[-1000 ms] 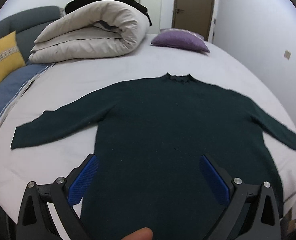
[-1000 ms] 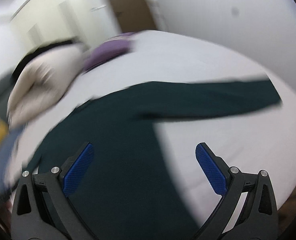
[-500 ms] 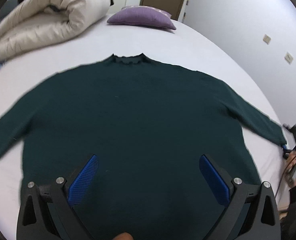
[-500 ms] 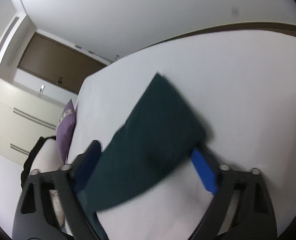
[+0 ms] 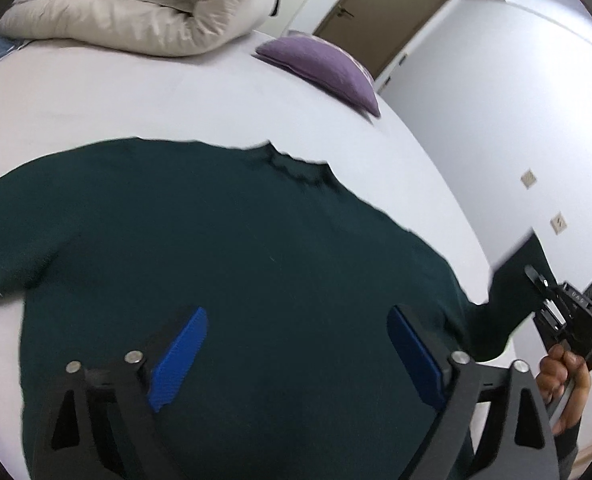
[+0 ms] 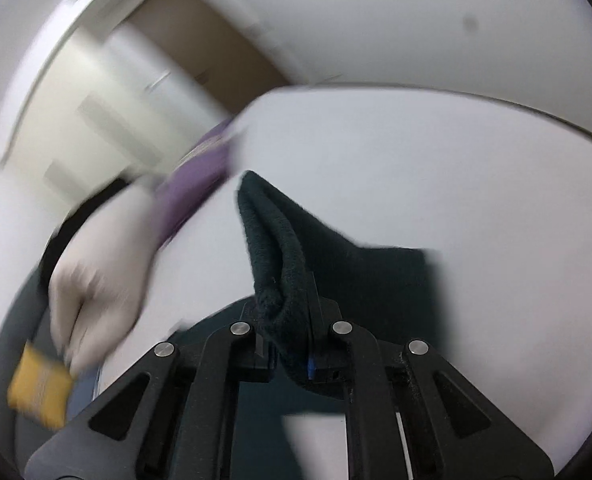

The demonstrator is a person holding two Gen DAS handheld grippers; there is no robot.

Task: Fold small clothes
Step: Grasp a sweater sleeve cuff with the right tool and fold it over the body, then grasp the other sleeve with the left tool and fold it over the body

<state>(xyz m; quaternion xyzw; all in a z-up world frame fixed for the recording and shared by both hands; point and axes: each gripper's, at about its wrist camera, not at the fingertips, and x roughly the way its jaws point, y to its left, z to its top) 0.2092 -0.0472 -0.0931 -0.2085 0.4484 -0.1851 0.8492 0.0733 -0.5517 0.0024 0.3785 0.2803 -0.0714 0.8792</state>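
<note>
A dark green sweater (image 5: pixel 232 264) is lying flat, front up, on a white bed (image 5: pixel 136 96), its ruffled collar pointing toward the far end and its body spreading across the near half of the mattress. The left gripper (image 5: pixel 296 352) is hovering above the sweater's lower body with its blue pads (image 5: pixel 180 356) standing wide apart; its jaws have just been closing a little, and only flat fabric beneath shows between them, not pressed by either pad.

At the right edge of the bed the right gripper (image 6: pixel 286 344) is pinching the cuff of the sweater's right sleeve (image 6: pixel 280 256), its jaws having just been closing until they are clamped tight on the knit. The cuff is standing up out of the jaws, lifted clear of the sheet. From the left wrist view the same sleeve (image 5: pixel 512 276) is rising off the bed's right side, with the person's right hand (image 5: pixel 564 380) wrapped around the gripper's handle.

At the far end of the bed a purple cushion (image 5: pixel 320 64) is lying near the right side, and a rolled cream duvet (image 5: pixel 136 4) is sitting to its left. A brown door (image 5: pixel 380 12) is standing in the far wall. The right wrist view is blurred, and a yellow cushion (image 6: pixel 40 396) is showing at its near left.
</note>
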